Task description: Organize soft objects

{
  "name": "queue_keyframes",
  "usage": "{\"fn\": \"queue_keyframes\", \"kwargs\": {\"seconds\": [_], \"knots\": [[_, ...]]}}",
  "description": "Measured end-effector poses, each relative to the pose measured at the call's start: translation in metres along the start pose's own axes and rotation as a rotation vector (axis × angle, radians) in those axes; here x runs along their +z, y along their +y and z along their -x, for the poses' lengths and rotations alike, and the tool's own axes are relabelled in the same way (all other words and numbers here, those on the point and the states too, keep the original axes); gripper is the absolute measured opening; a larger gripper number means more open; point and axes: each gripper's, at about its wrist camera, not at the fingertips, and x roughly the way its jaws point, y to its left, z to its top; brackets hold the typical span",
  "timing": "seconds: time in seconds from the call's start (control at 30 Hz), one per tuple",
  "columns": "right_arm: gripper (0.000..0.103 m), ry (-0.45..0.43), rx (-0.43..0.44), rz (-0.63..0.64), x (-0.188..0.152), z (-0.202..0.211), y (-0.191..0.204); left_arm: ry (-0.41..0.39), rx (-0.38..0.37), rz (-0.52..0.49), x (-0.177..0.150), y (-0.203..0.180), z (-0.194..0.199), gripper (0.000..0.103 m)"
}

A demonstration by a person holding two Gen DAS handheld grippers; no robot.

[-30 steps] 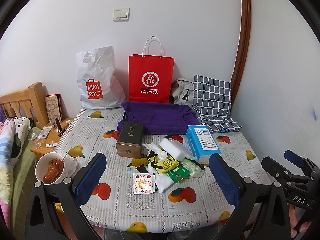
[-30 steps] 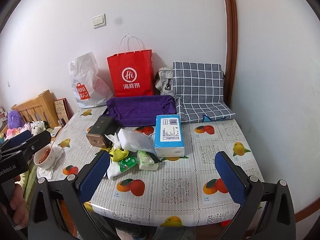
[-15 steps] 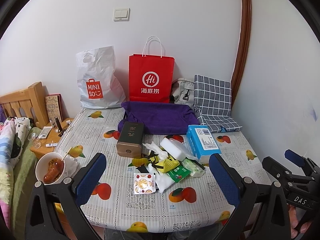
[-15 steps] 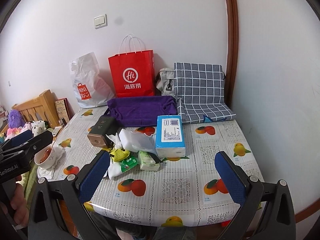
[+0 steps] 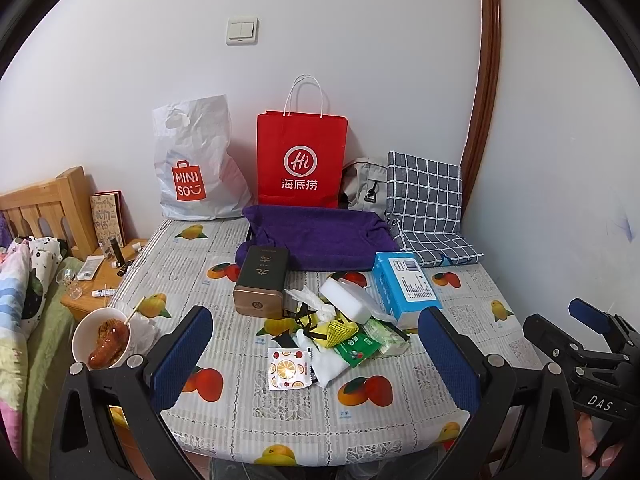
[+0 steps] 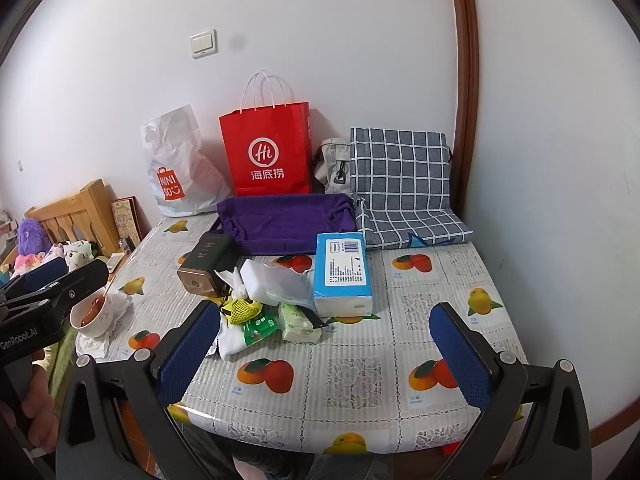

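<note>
A pile of soft things lies mid-table: a blue tissue pack (image 5: 404,286) (image 6: 343,272), a white sponge in plastic (image 5: 350,302) (image 6: 276,284), a yellow net (image 5: 338,330) (image 6: 240,309), green wet-wipe packs (image 5: 356,350) (image 6: 300,326), a white cloth (image 5: 328,364) and a fruit-print sachet (image 5: 289,368). A purple fabric bin (image 5: 316,236) (image 6: 286,222) stands behind them. My left gripper (image 5: 316,364) and right gripper (image 6: 326,356) are both open and empty, held above the table's near edge.
A dark tea box (image 5: 262,284) lies left of the pile. A bowl of food (image 5: 102,340) sits at the table's left edge. A red paper bag (image 5: 302,160), a white Miniso bag (image 5: 194,164) and a checked cushion (image 5: 424,208) stand at the wall.
The right gripper has drifted slightly; the view has shifted a little to the right. The left gripper is almost still. Nothing on the table has moved.
</note>
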Motion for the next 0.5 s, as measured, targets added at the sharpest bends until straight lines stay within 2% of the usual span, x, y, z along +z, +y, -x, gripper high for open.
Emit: {"fn": "queue_keyframes", "kwargs": {"seconds": [0.5], "knots": [[0.103, -0.004, 0.002, -0.003, 0.0003, 0.0022, -0.0001, -0.001, 0.001, 0.000, -0.0002, -0.0003, 0.0001, 0.103]]}}
